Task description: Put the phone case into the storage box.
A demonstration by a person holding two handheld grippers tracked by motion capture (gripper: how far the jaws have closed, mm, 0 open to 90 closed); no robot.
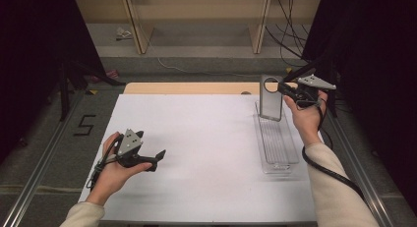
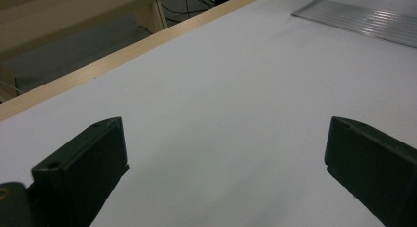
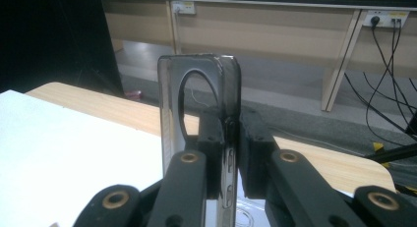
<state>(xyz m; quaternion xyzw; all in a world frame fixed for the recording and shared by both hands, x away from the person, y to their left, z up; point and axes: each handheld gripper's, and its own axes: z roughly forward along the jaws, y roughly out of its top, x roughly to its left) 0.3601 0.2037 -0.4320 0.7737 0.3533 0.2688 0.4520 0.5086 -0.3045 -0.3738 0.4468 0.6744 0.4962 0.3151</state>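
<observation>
A smoky, see-through phone case (image 1: 271, 98) stands upright in the right tongs (image 1: 284, 89), pinched by its side wall near the top, where the oval camera cut-out sits. In the right gripper view the case (image 3: 172, 124) is seen edge-on: its thin wall runs straight up between the two black pads, which press on it from both sides, so the right tongs are clenched on the case. The cut-out lies just left of the pads in that view, and the case's top rises above the jaw tips.

Below the right tongs, the case's lower end reaches down to the far end of a clear plastic tray (image 1: 280, 160); whether it touches the tray I cannot tell. The tray is long and ribbed and lies lengthwise on the white surface (image 1: 206, 153), running from under the held case back toward the person. The right hand (image 1: 306, 116) holds its tongs level beside the case's top, with a black cable (image 1: 329, 170) trailing back along the sleeve.

The left tongs (image 1: 156, 159) are well apart from all this, across the surface, hovering low over a bare stretch of it. Their jaws stand wide with nothing between them, so they are released. In the left gripper view the ribbed tray (image 2: 364, 21) lies far ahead of them, and the pale wooden edge (image 2: 123, 52) of the surface runs off to their left.
</observation>
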